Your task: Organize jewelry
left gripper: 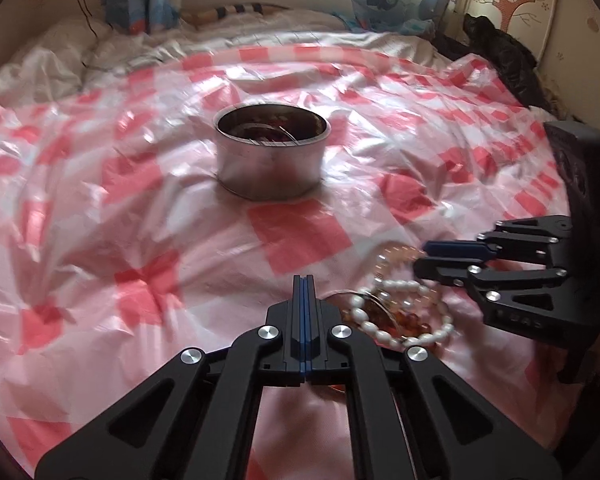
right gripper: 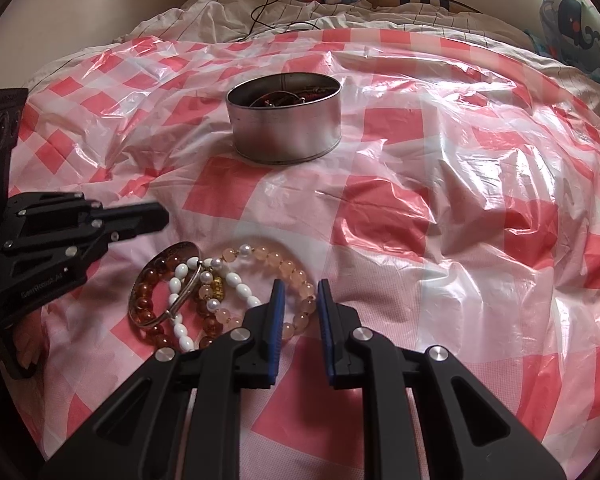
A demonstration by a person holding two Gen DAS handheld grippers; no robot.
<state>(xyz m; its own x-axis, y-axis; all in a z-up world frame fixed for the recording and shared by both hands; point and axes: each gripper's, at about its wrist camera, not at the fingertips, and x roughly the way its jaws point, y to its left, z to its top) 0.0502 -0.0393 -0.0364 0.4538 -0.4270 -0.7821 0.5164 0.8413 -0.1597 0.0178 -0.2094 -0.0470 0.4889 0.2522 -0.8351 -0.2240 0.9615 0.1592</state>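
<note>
The left gripper [left gripper: 304,280] has its jaws pressed fully together with nothing between them, hovering just left of the pile of bracelets [right gripper: 220,292]. The right gripper [right gripper: 300,284] stands narrowly apart, its pads empty, with its left finger over the pale pink bead bracelet [right gripper: 276,260]. White [right gripper: 180,280] and amber [right gripper: 148,284] bead bracelets lie tangled beside it on the red-and-white checked plastic sheet [right gripper: 460,200]. Farther back, well apart, sits a round metal tin [right gripper: 286,128] holding more jewelry.
</note>
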